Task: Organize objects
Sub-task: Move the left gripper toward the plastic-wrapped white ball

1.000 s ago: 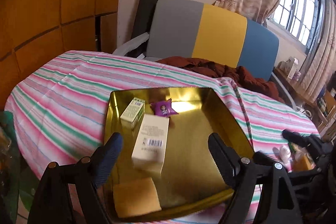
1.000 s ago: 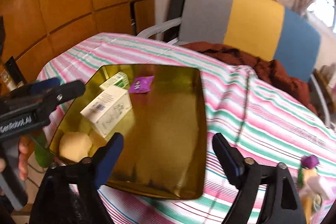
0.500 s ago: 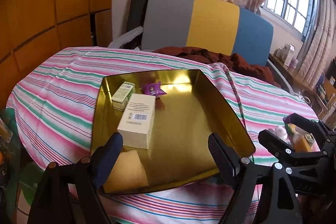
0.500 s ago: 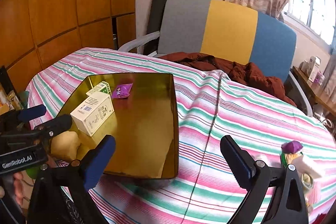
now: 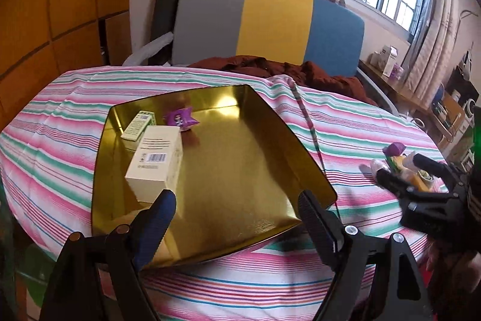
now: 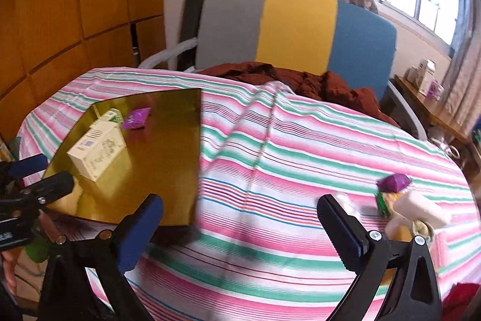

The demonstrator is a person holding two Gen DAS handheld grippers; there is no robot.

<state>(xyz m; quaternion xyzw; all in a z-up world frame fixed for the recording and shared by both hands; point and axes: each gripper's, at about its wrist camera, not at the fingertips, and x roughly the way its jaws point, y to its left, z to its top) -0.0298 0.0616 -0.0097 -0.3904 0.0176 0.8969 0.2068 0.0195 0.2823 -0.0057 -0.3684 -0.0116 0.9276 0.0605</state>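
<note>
A gold metal tray (image 5: 240, 188) lies on the striped tablecloth, also in the right wrist view (image 6: 168, 170). In it are a cream box (image 5: 156, 158), a small green-white box (image 5: 138, 125), a purple packet (image 5: 180, 118) and a yellow sponge partly hidden behind my left finger. My left gripper (image 5: 237, 209) is open and empty over the tray's near edge. My right gripper (image 6: 240, 218) is open and empty above the cloth, right of the tray. A pile of small items (image 6: 402, 203) with a purple packet (image 6: 393, 181) lies at the table's right.
A chair (image 5: 270, 26) with grey, yellow and blue back stands behind the table, brown clothing (image 5: 285, 71) on its seat. Wood-panelled wall at left, window and curtains at right. My right gripper (image 5: 421, 176) shows in the left wrist view by the pile.
Both grippers have pulled back and risen from the tray. The right gripper has swung right, so the pile of small items now sits near its right finger.
</note>
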